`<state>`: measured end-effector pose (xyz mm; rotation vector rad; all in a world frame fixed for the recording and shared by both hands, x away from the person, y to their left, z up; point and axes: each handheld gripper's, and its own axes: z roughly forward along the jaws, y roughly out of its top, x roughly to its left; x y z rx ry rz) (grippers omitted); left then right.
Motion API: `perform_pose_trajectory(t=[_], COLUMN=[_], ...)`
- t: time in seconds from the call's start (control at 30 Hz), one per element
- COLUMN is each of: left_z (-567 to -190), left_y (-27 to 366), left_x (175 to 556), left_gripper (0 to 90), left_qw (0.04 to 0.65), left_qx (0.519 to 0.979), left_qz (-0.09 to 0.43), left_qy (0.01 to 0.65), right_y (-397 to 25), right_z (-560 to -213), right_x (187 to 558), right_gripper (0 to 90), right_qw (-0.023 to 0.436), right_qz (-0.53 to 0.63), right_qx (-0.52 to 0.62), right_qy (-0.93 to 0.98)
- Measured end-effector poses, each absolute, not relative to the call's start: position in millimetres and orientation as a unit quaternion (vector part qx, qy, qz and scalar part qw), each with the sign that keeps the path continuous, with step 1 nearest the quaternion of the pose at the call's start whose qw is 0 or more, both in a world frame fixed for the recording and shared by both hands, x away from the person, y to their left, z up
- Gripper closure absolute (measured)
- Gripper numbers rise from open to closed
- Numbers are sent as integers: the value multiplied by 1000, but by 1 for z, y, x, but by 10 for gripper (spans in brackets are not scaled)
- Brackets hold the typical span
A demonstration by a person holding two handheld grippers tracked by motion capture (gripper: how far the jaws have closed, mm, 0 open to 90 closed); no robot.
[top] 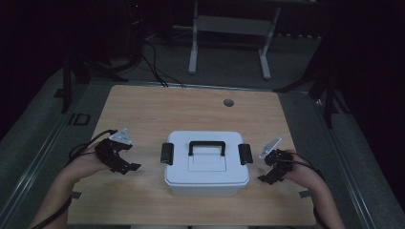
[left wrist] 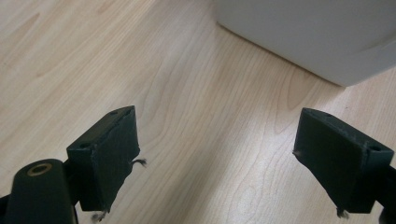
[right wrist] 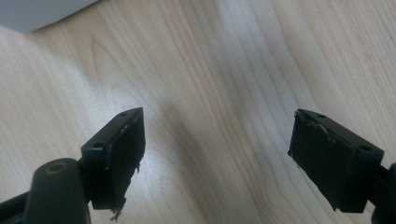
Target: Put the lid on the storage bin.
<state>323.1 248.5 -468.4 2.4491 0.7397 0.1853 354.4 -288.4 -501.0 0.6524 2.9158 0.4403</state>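
White plastic storage box (top: 206, 164) sits at table centre, slightly toward your edge, lid on. It has a black carry handle (top: 207, 146) lying flat across the lid top and two black side latches, one at 9 o'clock (top: 166, 153) and one at 3 o'clock (top: 245, 154). Both latches look folded up against the lid, so I judge it locked. Walls are plain white with rounded corners and no label that I can see; contents are hidden.

Your left gripper (top: 128, 167) hovers at 9 o'clock of the box, near but apart, jaws spread wide with nothing between them. The left gripper view shows bare wood between the pads and the box's lower corner (left wrist: 327, 42) up ahead. Your right gripper (top: 268, 177) sits at 3 o'clock, slightly nearer you, also released and empty. The right gripper view has a sliver of box wall (right wrist: 37, 11) at 11 o'clock.

Step, by my read: approach, no contact yet. Next move likely calls for bringing each gripper in and up to latch height, then catching the lower edge of each latch to flip it outward. Go level, or the box may slide on the wooden table (top: 143, 109). The table is otherwise bare apart from a cable hole (top: 229, 102) at 12 o'clock.
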Motion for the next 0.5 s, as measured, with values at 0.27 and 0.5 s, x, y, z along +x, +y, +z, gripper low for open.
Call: perform_pose_trajectory(t=[0.27,0.5], left_z=[-490,-505], left_y=[258,268], left_x=[318,313], left_gripper=[143,143], left_qw=[286,302], left_qx=[909,896], left_qz=[70,86], left_qy=[293,314], right_y=[-298,-304], right_z=[-505,-510], right_x=[353,354], right_gripper=[179,178], right_qw=[82,96], right_qz=[165,185], right_qx=[235,261], right_qy=[954,943])
